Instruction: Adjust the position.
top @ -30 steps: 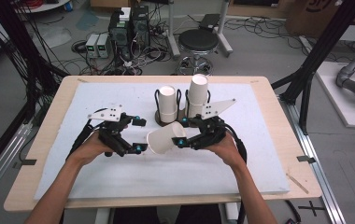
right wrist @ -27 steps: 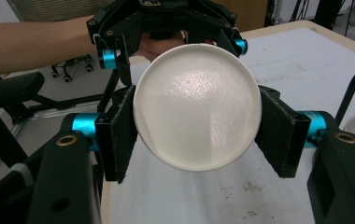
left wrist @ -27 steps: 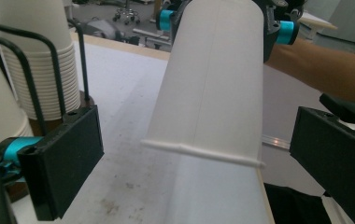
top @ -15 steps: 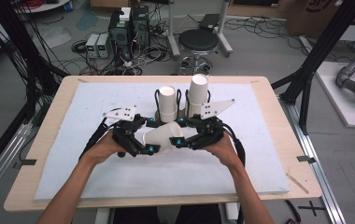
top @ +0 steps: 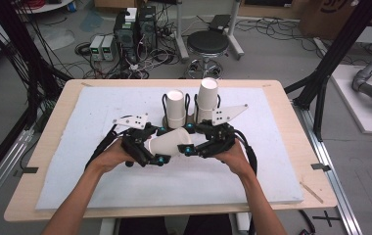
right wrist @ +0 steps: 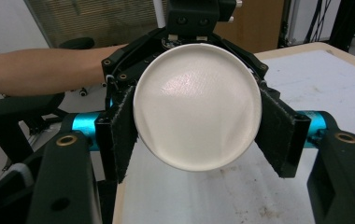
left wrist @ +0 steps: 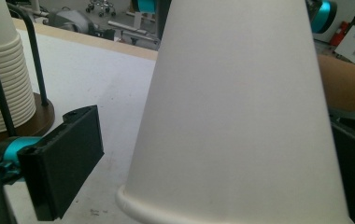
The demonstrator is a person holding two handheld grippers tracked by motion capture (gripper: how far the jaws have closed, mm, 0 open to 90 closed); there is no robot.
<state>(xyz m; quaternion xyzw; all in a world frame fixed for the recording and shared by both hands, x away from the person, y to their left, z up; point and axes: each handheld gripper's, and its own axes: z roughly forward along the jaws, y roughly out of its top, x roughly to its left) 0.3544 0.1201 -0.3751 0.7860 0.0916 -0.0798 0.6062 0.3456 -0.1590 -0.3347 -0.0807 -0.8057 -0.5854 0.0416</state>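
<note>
A white paper cup [top: 170,142] lies on its side in the air between my two grippers, over the white mat. My right gripper [top: 189,139] is shut on the cup's narrow end; in the right gripper view its pads [right wrist: 119,135] press both sides of the round base [right wrist: 196,102]. My left gripper [top: 159,145] stands open around the cup's mouth end. In the left gripper view the cup [left wrist: 231,93] runs away from its rim, and the left finger [left wrist: 63,163] stands apart from its wall.
Two stacks of upturned white cups [top: 176,105] [top: 207,98] stand in black wire holders just behind the grippers. One stack [left wrist: 3,84] sits on a wooden base at the left of the left gripper view. The white mat [top: 101,112] covers the wooden table [top: 61,112].
My left gripper has moved right toward the cup, and its jaws now straddle the cup's mouth end. The right gripper and the cup have stayed in place.
</note>
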